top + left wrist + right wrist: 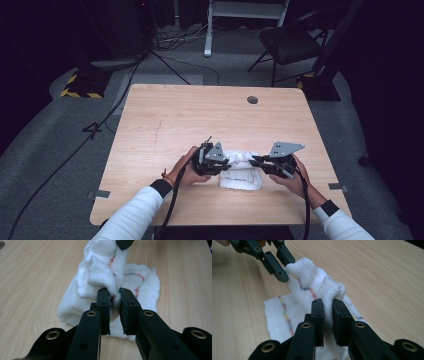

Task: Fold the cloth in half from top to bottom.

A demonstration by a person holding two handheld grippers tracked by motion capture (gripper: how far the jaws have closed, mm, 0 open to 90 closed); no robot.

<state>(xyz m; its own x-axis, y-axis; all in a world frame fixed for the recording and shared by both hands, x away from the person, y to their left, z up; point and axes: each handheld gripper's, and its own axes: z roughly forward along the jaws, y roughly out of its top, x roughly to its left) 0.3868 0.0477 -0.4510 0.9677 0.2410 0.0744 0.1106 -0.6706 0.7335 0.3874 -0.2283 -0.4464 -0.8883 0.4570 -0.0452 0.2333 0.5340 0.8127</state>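
Note:
A white gauze cloth point(243, 175) with multicoloured zigzag stitching lies near the table's front edge, its far edge lifted and bunched. My left gripper point(227, 163) is shut on one raised corner; in the left gripper view the jaws point(115, 296) pinch a fold of the cloth point(100, 272). My right gripper point(254, 161) is shut on the other raised corner, and in the right gripper view its pads point(327, 303) squeeze the cloth point(312, 287). The left gripper point(286, 268) shows across from it, holding the far corner. The cloth's lower half rests flat on the wood.
The light wooden table point(200, 115) has a round cable hole point(252, 100) near its far edge. Behind it on the grey floor stand a folding chair point(290, 40), cables and a yellow-and-black striped base point(80, 87).

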